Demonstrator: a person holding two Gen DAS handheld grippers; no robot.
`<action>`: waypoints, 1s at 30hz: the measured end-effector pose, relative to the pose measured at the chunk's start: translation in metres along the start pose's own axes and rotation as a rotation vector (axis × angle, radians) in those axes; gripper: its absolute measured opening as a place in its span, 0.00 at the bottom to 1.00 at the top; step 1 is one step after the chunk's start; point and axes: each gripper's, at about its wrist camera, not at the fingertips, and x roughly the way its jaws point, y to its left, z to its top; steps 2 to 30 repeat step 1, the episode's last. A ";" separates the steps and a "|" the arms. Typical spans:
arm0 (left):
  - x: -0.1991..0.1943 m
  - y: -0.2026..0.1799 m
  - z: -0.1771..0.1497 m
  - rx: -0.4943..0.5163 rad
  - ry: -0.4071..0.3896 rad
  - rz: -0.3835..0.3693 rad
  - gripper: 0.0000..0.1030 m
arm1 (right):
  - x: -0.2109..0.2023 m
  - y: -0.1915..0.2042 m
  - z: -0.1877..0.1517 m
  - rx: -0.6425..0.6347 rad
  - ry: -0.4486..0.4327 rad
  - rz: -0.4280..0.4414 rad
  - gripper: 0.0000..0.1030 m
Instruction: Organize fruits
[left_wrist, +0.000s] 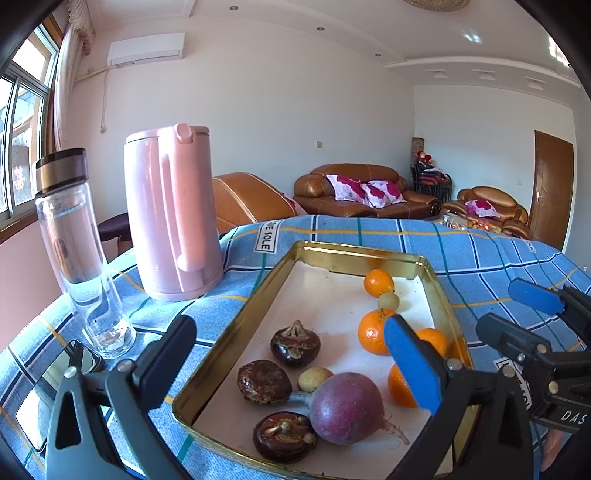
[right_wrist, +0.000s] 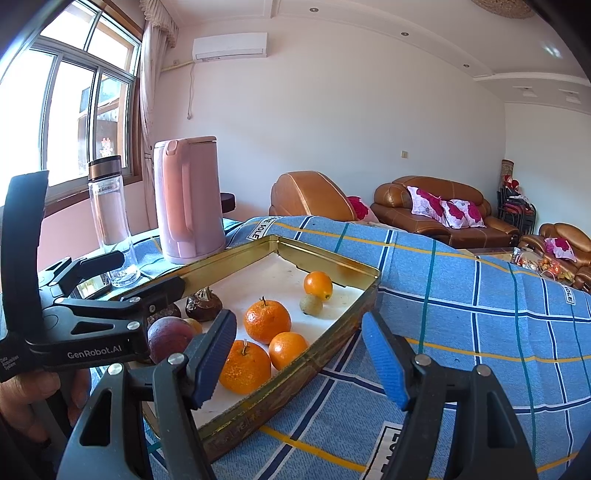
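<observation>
Gold-coloured metal forms the shallow rectangular tray that sits on a blue checked cloth covering the surface, and all the fruit lies on its white floor. Along the tray's right side run four oranges: a small one at the far end, a large one nearer, then two more partly hidden behind a blue pad in the left wrist view. A little green fruit rests between the far orange and the large one, touching both as far as can be seen. On the near left side lie three dark brown water chestnuts, a small yellowish fruit and a purple round root with a thin tail, the root touching the yellowish fruit. The left gripper hangs over the near end of the tray with its fingers spread wide and nothing between them. The right gripper hovers at the tray's near right edge, its fingers also spread, one over the tray and the other over the cloth, gripping nothing. Beyond the tray's far left corner stand a pink kettle and, left of it, a clear glass bottle with a dark cap, both upright. A phone lies flat on the cloth just near the bottle.
</observation>
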 end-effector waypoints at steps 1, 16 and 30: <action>0.000 -0.001 0.000 0.005 -0.002 -0.001 1.00 | 0.000 0.000 0.000 0.001 0.000 -0.002 0.70; 0.000 -0.001 0.000 0.005 -0.002 -0.001 1.00 | 0.000 0.000 0.000 0.001 0.000 -0.002 0.70; 0.000 -0.001 0.000 0.005 -0.002 -0.001 1.00 | 0.000 0.000 0.000 0.001 0.000 -0.002 0.70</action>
